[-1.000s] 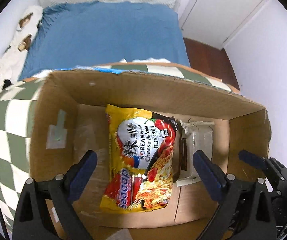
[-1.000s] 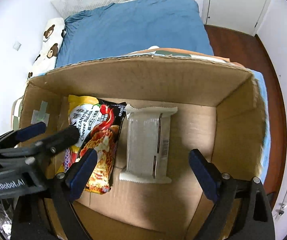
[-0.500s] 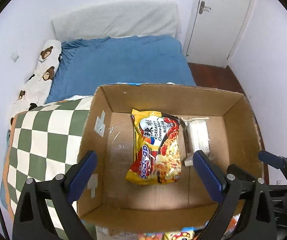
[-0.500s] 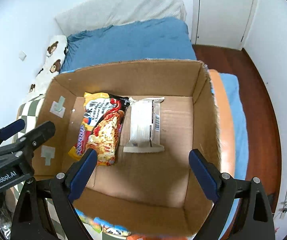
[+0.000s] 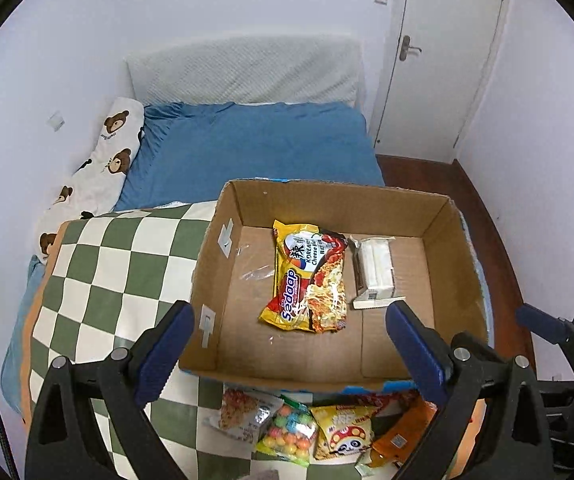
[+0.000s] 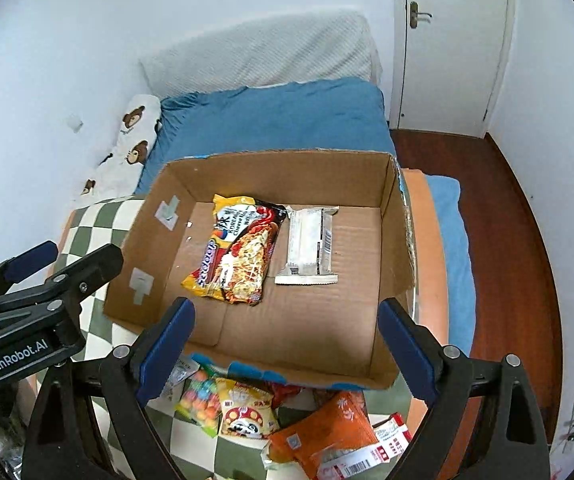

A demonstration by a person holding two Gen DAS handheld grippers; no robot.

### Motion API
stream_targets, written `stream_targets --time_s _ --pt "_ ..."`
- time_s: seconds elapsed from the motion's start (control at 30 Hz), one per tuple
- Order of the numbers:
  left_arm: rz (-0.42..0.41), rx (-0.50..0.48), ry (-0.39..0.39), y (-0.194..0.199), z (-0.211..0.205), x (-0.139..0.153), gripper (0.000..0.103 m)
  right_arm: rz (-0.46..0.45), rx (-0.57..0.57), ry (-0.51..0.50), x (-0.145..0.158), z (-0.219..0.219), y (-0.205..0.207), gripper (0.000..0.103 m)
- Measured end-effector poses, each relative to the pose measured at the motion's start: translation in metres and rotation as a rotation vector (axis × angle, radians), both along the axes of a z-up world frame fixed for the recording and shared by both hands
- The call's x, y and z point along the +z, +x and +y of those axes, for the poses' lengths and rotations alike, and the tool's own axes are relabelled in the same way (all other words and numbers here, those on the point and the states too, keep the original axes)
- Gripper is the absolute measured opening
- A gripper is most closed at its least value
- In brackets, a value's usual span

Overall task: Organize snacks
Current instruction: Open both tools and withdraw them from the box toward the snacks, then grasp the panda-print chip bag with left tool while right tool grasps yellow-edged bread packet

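An open cardboard box (image 5: 453,264) (image 6: 395,216) stands on a green-and-white checked cloth (image 5: 107,276). Inside lie a yellow-red noodle packet (image 5: 307,276) (image 6: 237,254) and, to its right, a white wrapped snack (image 5: 375,272) (image 6: 309,246). Several loose snack bags lie in front of the box: a yellow panda bag (image 5: 345,430) (image 6: 245,412), a bag of coloured candy balls (image 5: 289,432) (image 6: 199,400) and an orange bag (image 6: 327,432). My left gripper (image 5: 287,354) (image 6: 67,256) and right gripper (image 6: 285,348) both hover above the box's near edge, open and empty.
A bed with a blue sheet (image 5: 255,148) and a bear-print pillow (image 5: 103,168) lies behind the box. A white door (image 5: 443,48) and a dark wooden floor (image 6: 507,240) are at the right. The checked cloth lies left of the box.
Both grippers have risen and pulled back from inside the box. The whole box and the loose snack bags in front of it have come into view. The jaws stayed open.
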State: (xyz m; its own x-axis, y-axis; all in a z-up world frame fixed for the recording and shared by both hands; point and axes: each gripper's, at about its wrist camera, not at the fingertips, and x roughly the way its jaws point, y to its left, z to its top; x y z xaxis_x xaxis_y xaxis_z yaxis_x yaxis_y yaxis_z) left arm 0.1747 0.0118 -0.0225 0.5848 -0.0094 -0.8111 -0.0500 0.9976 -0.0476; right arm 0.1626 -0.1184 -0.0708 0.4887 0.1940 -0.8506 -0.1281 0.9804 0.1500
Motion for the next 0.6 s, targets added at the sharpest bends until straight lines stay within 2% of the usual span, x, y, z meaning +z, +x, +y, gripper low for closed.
stream_targets --time_s 0.13,0.3,0.43,0.53,0.6 --pt "-0.002 0.0 -0.008 -0.011 -0.002 0.003 0.098 0.014 -0.004 0.037 0.003 -0.005 -0.011 0.095" --pt "0.061 -0.016 -0.009 -0.033 -0.003 -0.013 0.098 0.069 -0.041 0.11 -0.013 -0.018 -0.039 0.095" --pt "0.201 -0.074 0.057 -0.072 -0.006 -0.061 0.098 0.193 -0.031 0.133 -0.053 -0.026 -0.084 0.095" --pt "0.36 -0.194 0.108 -0.113 -0.018 -0.114 0.098 0.292 0.041 0.1 -0.084 -0.021 -0.118 0.095" --pt "0.429 -0.287 0.151 -0.137 -0.026 -0.142 0.098 0.361 0.093 0.062 -0.108 -0.019 -0.142 0.095"
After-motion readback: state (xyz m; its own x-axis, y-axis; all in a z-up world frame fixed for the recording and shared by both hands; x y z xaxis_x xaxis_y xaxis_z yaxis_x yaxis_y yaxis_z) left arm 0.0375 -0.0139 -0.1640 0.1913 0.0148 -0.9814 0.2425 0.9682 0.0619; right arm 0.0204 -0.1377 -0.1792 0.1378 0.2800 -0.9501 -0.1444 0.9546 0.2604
